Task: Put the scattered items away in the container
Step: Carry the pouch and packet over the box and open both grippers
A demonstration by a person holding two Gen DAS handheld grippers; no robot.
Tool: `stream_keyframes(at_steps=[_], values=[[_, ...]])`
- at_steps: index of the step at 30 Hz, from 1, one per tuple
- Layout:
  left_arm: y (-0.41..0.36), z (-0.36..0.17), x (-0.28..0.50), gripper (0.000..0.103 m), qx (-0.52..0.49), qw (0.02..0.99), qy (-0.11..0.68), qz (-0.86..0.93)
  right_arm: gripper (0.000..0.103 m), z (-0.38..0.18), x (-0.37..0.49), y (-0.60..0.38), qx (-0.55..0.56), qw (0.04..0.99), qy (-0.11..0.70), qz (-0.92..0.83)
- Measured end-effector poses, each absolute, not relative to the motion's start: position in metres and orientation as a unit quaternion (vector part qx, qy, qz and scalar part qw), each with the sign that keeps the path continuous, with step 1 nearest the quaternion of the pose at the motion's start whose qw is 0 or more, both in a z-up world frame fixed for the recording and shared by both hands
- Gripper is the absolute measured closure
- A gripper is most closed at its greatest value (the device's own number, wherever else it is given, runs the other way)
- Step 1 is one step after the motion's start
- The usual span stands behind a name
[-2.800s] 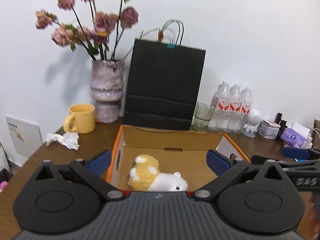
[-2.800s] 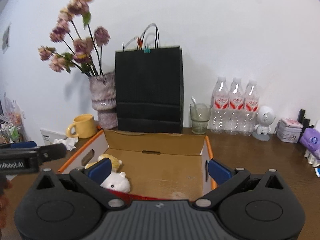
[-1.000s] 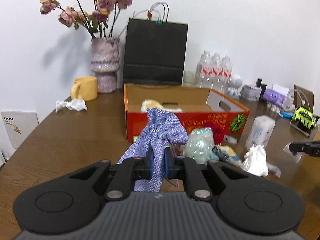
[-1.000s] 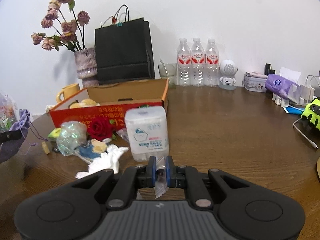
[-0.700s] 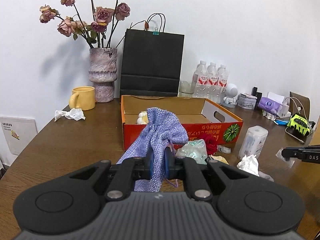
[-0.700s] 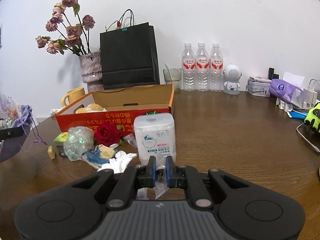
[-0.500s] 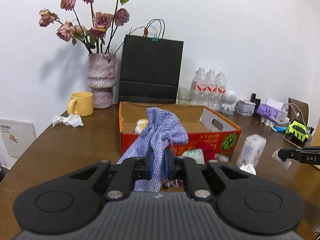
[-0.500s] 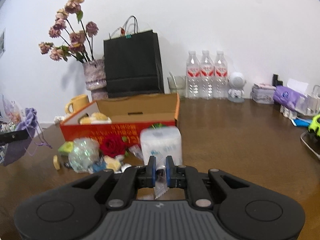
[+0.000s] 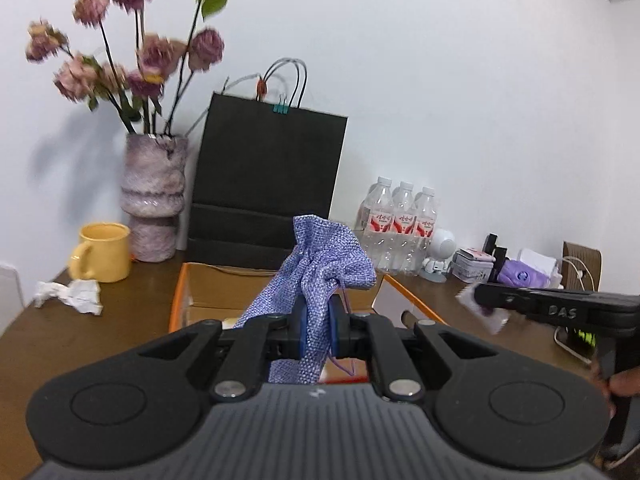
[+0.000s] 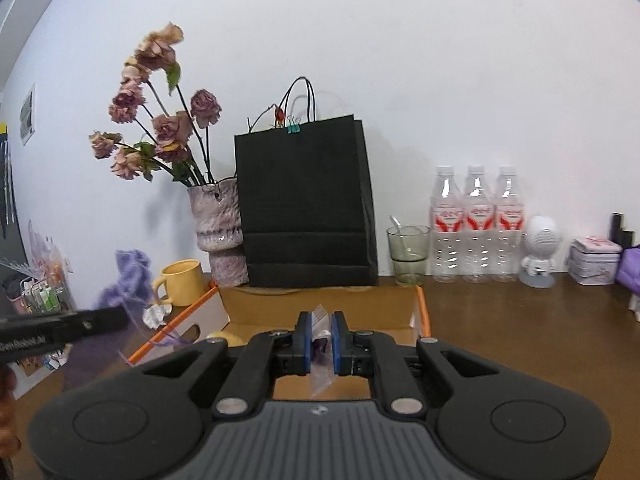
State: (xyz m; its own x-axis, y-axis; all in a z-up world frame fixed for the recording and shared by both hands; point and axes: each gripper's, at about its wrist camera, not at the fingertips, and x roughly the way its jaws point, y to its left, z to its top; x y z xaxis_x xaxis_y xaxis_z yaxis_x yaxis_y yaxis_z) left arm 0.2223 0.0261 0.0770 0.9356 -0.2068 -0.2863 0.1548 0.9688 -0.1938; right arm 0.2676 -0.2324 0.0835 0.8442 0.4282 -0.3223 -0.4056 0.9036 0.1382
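Note:
My left gripper [image 9: 317,330] is shut on a purple woven drawstring pouch [image 9: 320,264] and holds it above the near edge of the orange cardboard box [image 9: 178,296]. My right gripper [image 10: 321,338] is shut on a small clear plastic packet [image 10: 320,320] over the box [image 10: 320,312]. The right gripper with its packet [image 9: 482,312] shows at the right of the left wrist view. The left gripper and pouch [image 10: 128,276] show at the left of the right wrist view. A yellow plush toy [image 10: 218,336] peeks from inside the box.
Behind the box stand a black paper bag [image 9: 266,176], a vase of dried roses [image 9: 154,204], a yellow mug [image 9: 102,258], three water bottles [image 10: 476,224], a glass [image 10: 408,254] and a small white robot figure [image 10: 540,250]. Crumpled paper [image 9: 68,296] lies on the left.
Both grippers have risen and moved forward to the box, each still holding its item. The scattered items in front of the box have dropped out of view.

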Motion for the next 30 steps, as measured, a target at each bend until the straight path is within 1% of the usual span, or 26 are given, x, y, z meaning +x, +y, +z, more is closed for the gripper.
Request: stream_keyframes(at_steps=[6,11,12,13,14,15,16,17,18,22,30], values=[[0.021,0.054,0.284,0.092,-0.093,0.976,0.184,-0.064,0.094,0.061,0.327,-0.207,0.046,0.951,0.210,0.224],[0.022,0.033,0.301,0.092,-0.083,0.971,0.216,-0.054,0.094,0.039,0.344,-0.198,0.030,0.942,0.248,0.224],[0.022,0.031,0.303,0.091,-0.080,0.971,0.221,-0.054,0.093,0.038,0.345,-0.197,0.030,0.941,0.252,0.224],[0.022,0.029,0.303,0.088,-0.080,0.970,0.225,-0.052,0.090,0.038,0.345,-0.196,0.028,0.940,0.255,0.223],[0.023,0.029,0.303,0.071,-0.082,0.969,0.227,-0.048,0.084,0.038,0.345,-0.196,0.026,0.941,0.258,0.218],[0.023,0.029,0.303,0.038,-0.084,0.970,0.226,-0.041,0.055,0.039,0.345,-0.198,0.024,0.941,0.261,0.213],[0.023,0.031,0.301,0.021,-0.083,0.970,0.225,-0.031,0.017,0.041,0.344,-0.199,0.023,0.942,0.263,0.207],[0.022,0.033,0.299,0.000,-0.081,0.972,0.220,-0.017,0.003,0.044,0.341,-0.200,0.020,0.945,0.259,0.199],[0.021,0.036,0.296,0.000,-0.074,0.974,0.214,-0.004,0.000,0.047,0.337,-0.202,0.017,0.948,0.251,0.194],[0.023,0.044,0.291,0.000,-0.072,0.975,0.210,0.010,0.000,0.057,0.333,-0.205,0.007,0.951,0.248,0.186],[0.022,0.044,0.292,0.000,-0.074,0.973,0.219,0.014,0.000,0.057,0.335,-0.205,0.007,0.950,0.253,0.185]])
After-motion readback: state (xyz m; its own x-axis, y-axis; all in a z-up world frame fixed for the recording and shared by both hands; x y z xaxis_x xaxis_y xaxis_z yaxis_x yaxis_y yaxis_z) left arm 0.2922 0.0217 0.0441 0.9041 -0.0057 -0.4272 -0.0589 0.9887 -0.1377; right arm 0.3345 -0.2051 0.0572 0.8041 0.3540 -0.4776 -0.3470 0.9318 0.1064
